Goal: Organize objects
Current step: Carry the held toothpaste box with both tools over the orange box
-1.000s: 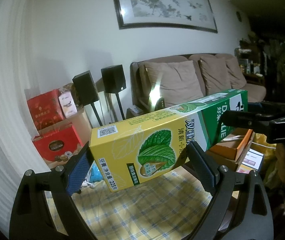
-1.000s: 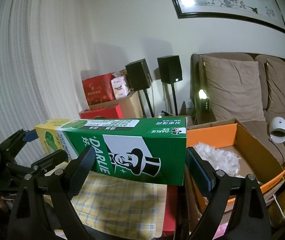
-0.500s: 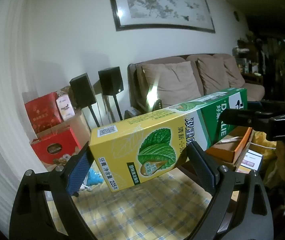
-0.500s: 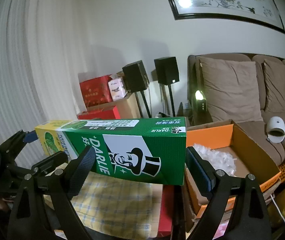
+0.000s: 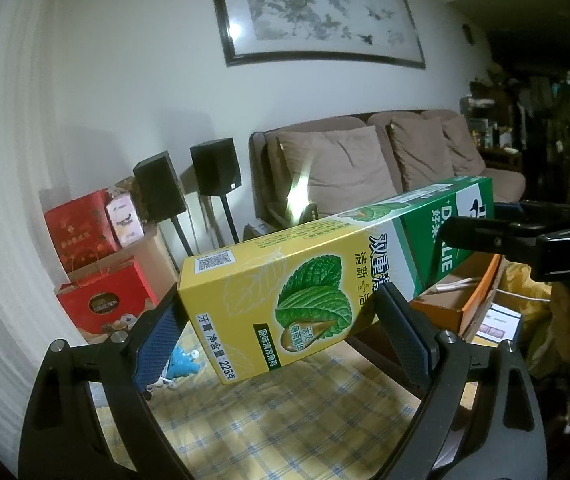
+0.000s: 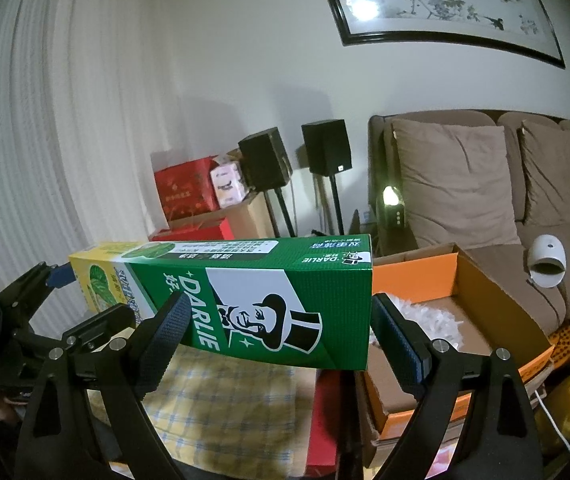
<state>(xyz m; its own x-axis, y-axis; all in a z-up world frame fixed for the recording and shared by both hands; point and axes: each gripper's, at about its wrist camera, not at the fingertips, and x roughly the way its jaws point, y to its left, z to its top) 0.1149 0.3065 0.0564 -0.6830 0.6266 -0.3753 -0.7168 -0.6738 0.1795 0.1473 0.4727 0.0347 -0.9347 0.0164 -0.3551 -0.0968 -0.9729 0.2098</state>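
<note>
Toothpaste box (image 5: 317, 280), yellow at one end and green at the other, held in the air above a yellow checked cloth (image 5: 285, 420), long axis running across between the two tools. Left gripper (image 5: 281, 320) clamped on the yellow end, pads against both sides. Right gripper (image 6: 277, 328) spans the green end; far pad meets the box's end face, near pad seems to press too, though overlap hides the contact. Orange cardboard box (image 6: 497, 300) just beyond the green end, open-topped, white filler inside. Sofa (image 6: 485, 176) behind.
</note>
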